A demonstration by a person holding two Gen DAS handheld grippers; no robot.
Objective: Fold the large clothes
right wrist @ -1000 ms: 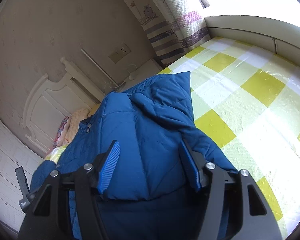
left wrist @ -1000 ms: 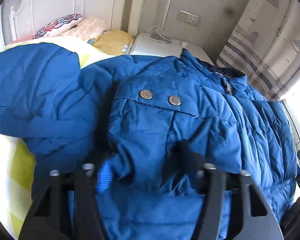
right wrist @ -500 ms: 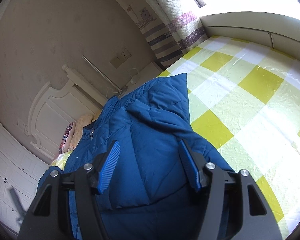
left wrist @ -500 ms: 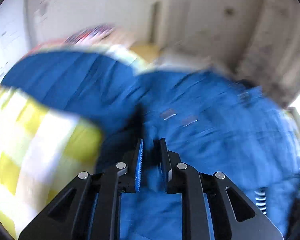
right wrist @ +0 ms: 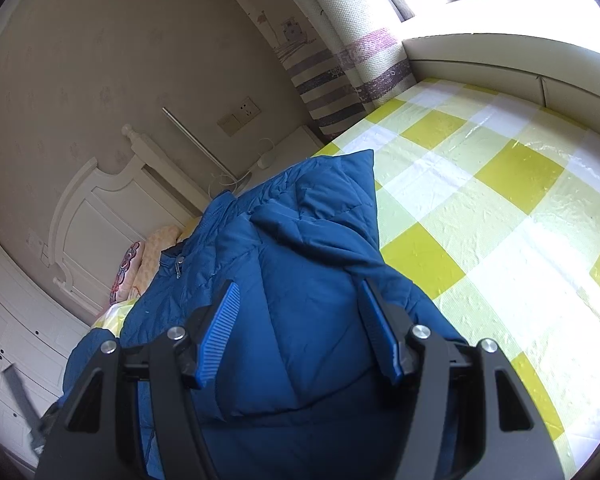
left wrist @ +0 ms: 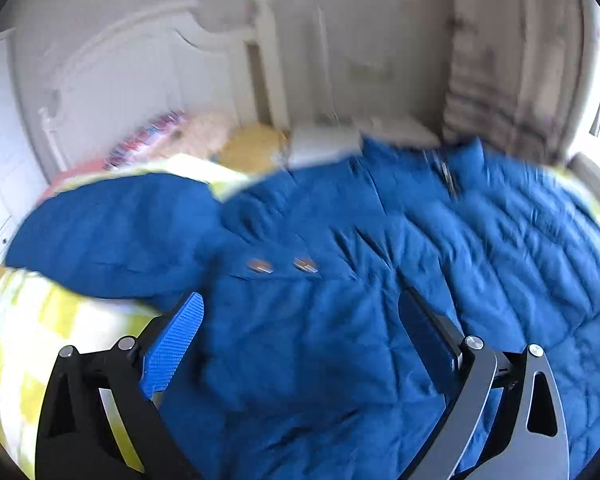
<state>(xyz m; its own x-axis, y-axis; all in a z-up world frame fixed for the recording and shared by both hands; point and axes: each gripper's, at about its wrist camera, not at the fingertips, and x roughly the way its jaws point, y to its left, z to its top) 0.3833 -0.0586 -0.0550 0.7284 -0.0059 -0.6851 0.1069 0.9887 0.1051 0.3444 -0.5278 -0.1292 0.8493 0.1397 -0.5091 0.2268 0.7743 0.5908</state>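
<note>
Bedroom bed [right wrist: 480,208] in yellow-checked cover, blue padded jacket [left wrist: 340,320] spread across it.
Left hand-held gripper [left wrist: 300,344] is opening over the jacket, nothing pinched; right hand-held gripper [right wrist: 300,332] stands apart astride a folded jacket bulge. Pillows [left wrist: 188,136], white headboard [right wrist: 100,216], striped curtain [right wrist: 340,80] stand behind.

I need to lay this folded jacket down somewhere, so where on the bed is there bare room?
The widest free patch is the checked sheet between the jacket and the window-side bed frame. A smaller strip shows beside the spread sleeve. It is crowded toward the headboard, where the pillows and jacket collar lie.
</note>
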